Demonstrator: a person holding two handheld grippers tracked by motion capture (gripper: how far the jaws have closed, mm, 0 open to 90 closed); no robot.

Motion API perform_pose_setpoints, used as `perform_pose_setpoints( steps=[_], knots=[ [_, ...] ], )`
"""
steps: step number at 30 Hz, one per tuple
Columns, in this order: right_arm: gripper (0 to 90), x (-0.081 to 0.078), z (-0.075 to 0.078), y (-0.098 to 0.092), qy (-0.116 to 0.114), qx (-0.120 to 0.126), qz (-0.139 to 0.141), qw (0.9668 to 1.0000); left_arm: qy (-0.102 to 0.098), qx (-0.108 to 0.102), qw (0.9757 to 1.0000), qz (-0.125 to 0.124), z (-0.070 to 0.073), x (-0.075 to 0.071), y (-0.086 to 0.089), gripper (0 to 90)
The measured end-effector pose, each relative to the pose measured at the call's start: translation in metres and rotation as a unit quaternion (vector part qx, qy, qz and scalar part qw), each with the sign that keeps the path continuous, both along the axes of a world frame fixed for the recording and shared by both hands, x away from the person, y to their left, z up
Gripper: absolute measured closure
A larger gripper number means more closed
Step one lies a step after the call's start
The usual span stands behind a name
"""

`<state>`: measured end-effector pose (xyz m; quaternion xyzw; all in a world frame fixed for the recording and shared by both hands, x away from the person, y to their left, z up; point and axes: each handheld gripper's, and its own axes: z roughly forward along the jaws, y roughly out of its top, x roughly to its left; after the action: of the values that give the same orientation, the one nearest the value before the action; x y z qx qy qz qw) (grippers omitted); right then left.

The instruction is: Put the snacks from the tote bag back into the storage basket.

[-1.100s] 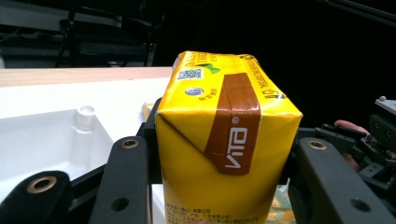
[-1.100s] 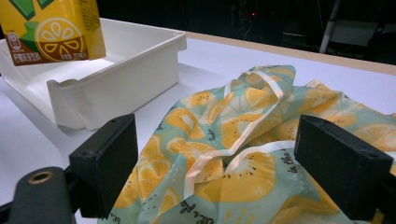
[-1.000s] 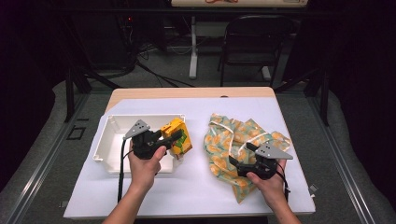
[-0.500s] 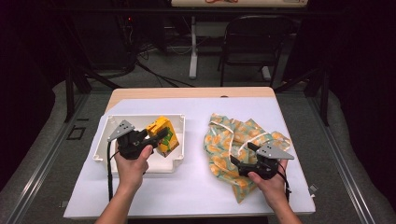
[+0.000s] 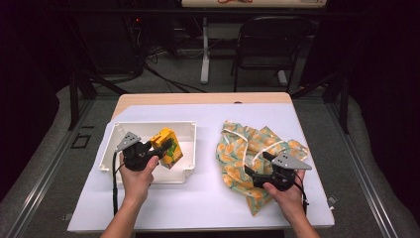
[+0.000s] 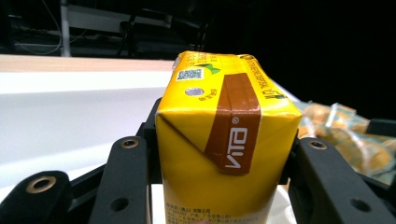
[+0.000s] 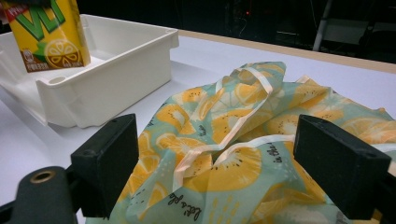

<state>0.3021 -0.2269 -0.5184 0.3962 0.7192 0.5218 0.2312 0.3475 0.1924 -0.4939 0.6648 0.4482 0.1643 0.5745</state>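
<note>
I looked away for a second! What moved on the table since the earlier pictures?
The left gripper, clamped on the yellow juice carton, carried it leftward from above the white bin's right edge and down inside the bin. Nothing was picked up or let go. The right gripper stayed open over the lemon-print bag, which kept its place, as did the bin.

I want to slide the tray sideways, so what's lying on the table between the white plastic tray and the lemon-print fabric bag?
Nothing: in the high view only bare white tabletop separates the white plastic tray from the lemon-print fabric bag.
</note>
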Motion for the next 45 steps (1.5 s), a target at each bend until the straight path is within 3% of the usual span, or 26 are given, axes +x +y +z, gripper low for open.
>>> perform_pose_setpoints(
  steps=[5, 13, 18, 21, 31, 36, 43, 45],
  knots=[
    [13.4, 0.001, -0.001, 0.000, 0.002, -0.002, -0.002, 1.0000, -0.003, 0.023, 0.9997, 0.004, -0.012, 0.005, -0.003, 55.6],
    [13.4, 0.001, -0.002, -0.001, 0.003, -0.004, -0.002, 1.0000, -0.002, 0.040, 0.9991, 0.012, -0.026, 0.011, -0.006, 55.4],
    [13.4, 0.001, -0.003, -0.001, 0.005, -0.005, -0.002, 1.0000, -0.007, 0.045, 0.9989, 0.015, -0.028, 0.014, -0.007, 55.4],
    [13.4, 0.001, -0.003, -0.001, 0.005, -0.005, -0.002, 1.0000, -0.010, 0.059, 0.9981, 0.018, -0.029, 0.018, -0.008, 55.3],
    [13.6, 0.001, -0.004, -0.002, 0.006, -0.005, -0.006, 1.0000, -0.013, 0.066, 0.9975, 0.022, -0.032, 0.034, -0.012, 55.2],
    [13.6, 0.002, -0.004, -0.001, 0.006, -0.005, -0.006, 0.9999, -0.023, 0.074, 0.9963, 0.039, -0.034, 0.039, -0.012, 55.0],
    [13.6, 0.002, -0.004, -0.002, 0.005, -0.004, -0.006, 1.0000, -0.008, 0.091, 0.9952, 0.036, -0.041, 0.044, -0.013, 54.6],
    [13.7, 0.002, -0.004, -0.002, 0.006, -0.004, -0.006, 1.0000, -0.015, 0.095, 0.9948, 0.033, -0.041, 0.044, -0.015, 54.4]
  ],
)
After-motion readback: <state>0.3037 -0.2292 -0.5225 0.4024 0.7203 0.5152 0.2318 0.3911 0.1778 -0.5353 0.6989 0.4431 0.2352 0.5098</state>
